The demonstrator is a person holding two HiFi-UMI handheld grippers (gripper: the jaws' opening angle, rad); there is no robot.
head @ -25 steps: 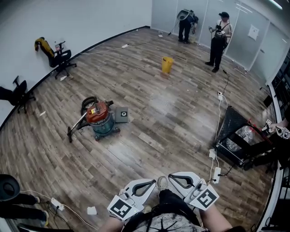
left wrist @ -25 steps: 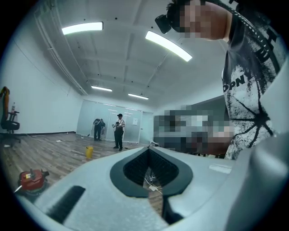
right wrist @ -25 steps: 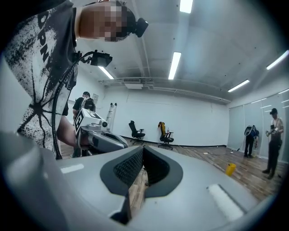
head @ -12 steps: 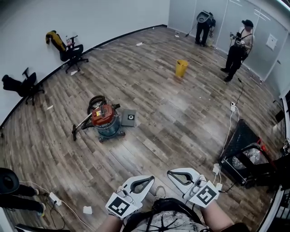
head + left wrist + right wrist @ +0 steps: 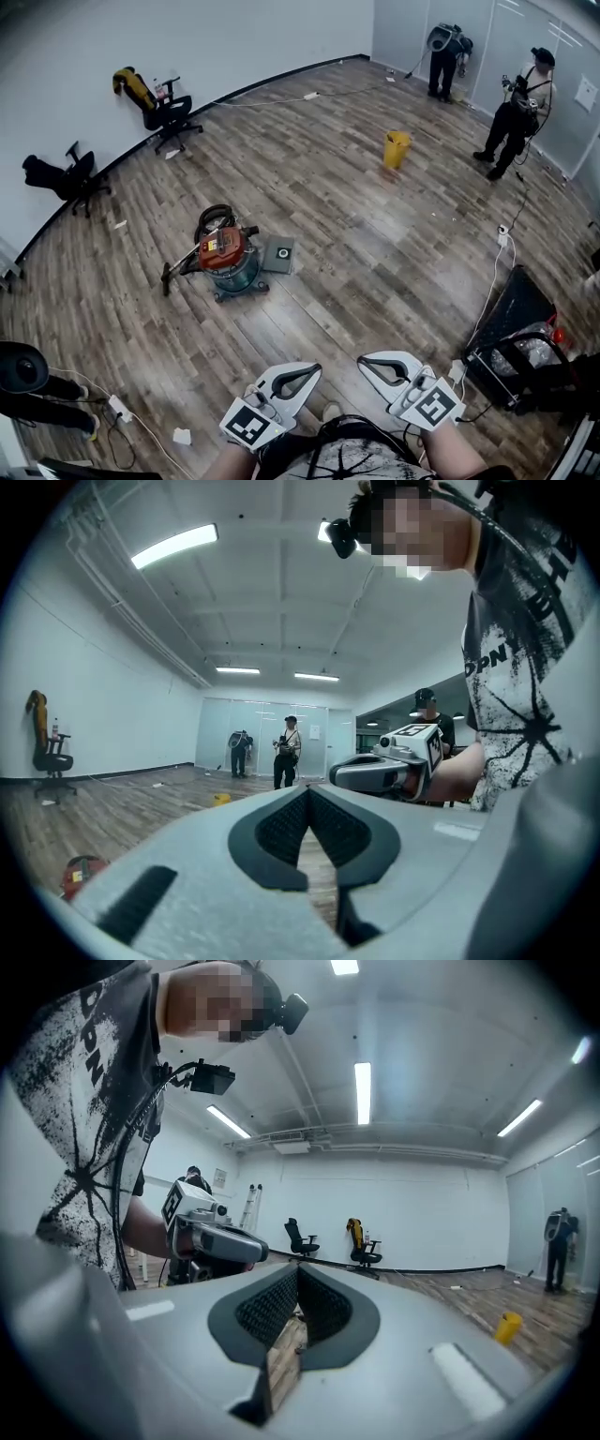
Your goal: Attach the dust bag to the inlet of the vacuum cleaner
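Head view: red-topped teal canister vacuum cleaner [image 5: 225, 255] stands at 11 o'clock, well apart, with the flat grey square, likely the dust bag [image 5: 278, 254], just beside it at 3 o'clock; left gripper view: left gripper [image 5: 307, 791] closed, empty; right gripper view: right gripper [image 5: 298, 1271] likewise, so best open jaws only once squarely facing the bag.

the person is holding the left gripper [image 5: 313, 368] and the right gripper [image 5: 363, 362] side by side near the body, both pointing level toward the far side. each gripper's jaws are pressing together, gripping nothing. the left forearm [image 5: 229, 461] and right forearm [image 5: 452, 456] are reaching forward.
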